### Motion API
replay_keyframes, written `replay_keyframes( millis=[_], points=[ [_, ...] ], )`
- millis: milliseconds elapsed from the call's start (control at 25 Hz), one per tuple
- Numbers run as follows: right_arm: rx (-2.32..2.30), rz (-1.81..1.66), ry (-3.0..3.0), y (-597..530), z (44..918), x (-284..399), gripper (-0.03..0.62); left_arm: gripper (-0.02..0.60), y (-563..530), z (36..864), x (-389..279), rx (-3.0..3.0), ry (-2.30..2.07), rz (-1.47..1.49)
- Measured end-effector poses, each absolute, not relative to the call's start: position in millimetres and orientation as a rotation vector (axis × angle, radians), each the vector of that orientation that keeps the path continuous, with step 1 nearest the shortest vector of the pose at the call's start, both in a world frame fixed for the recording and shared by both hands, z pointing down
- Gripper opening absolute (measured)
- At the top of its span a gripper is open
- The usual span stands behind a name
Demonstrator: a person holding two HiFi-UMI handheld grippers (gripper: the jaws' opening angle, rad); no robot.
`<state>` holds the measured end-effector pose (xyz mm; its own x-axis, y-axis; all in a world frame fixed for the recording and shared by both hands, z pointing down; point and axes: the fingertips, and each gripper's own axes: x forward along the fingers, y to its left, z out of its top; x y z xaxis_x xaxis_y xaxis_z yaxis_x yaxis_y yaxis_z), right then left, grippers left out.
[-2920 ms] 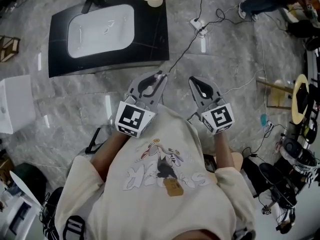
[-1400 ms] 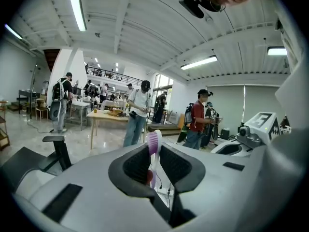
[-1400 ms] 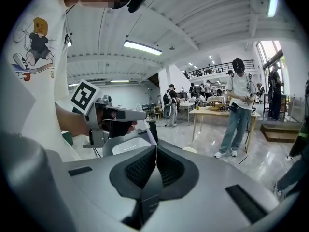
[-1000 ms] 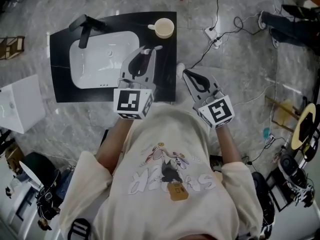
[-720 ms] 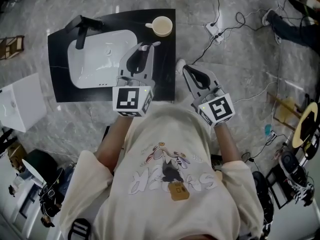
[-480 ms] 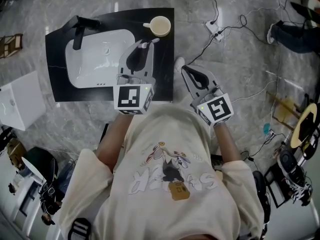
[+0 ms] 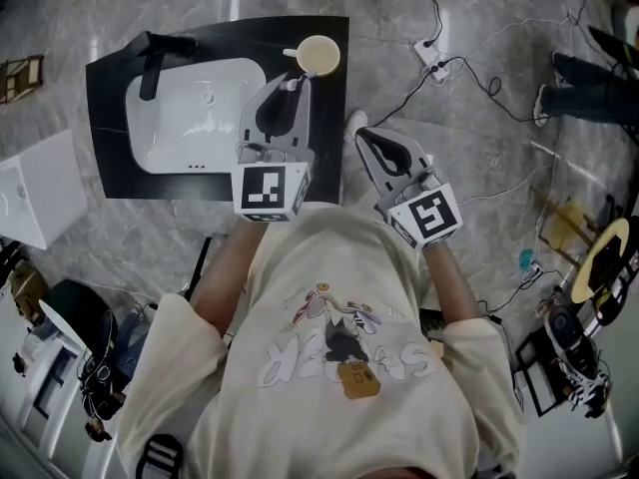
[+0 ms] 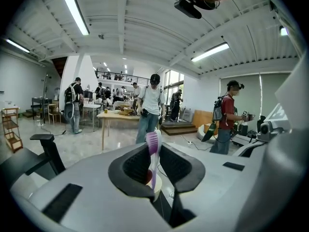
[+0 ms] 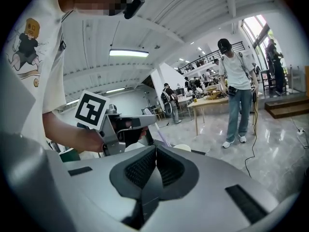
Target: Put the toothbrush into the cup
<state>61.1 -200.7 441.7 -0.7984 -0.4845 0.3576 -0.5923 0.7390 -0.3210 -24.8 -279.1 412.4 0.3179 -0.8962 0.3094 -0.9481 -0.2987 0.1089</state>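
My left gripper (image 7: 291, 85) is shut on a toothbrush (image 7: 300, 81) with a white and purple handle. In the left gripper view the purple bristle head (image 8: 153, 141) sticks up from between the jaws. The cream cup (image 7: 318, 56) stands on the far right corner of the black counter (image 7: 321, 163), just beyond the left gripper's tips. It shows below the brush in the left gripper view (image 8: 156, 186). My right gripper (image 7: 360, 134) is shut with nothing in it, off the counter's right edge. Its own view shows the jaws meeting (image 9: 155, 154), the left gripper (image 9: 126, 128) and the cup (image 9: 182, 148).
A white sink (image 7: 190, 108) with a black faucet (image 7: 155, 53) fills the counter's left part. A power strip (image 7: 429, 56) and cables lie on the marble floor to the right. A white box (image 7: 35, 203) sits at the left. People stand farther off in the room.
Both grippers have moved forward and down over the counter's front edge. The left one has brought the toothbrush close to the cup.
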Motion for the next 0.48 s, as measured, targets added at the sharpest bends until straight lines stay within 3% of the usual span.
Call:
replay_keyframes(
  millis=[480],
  points=[
    [0.792, 0.657, -2.696, -219, 450, 62, 0.017, 0.069, -288, 458, -17, 2.243, -1.643, 0.413]
  ],
)
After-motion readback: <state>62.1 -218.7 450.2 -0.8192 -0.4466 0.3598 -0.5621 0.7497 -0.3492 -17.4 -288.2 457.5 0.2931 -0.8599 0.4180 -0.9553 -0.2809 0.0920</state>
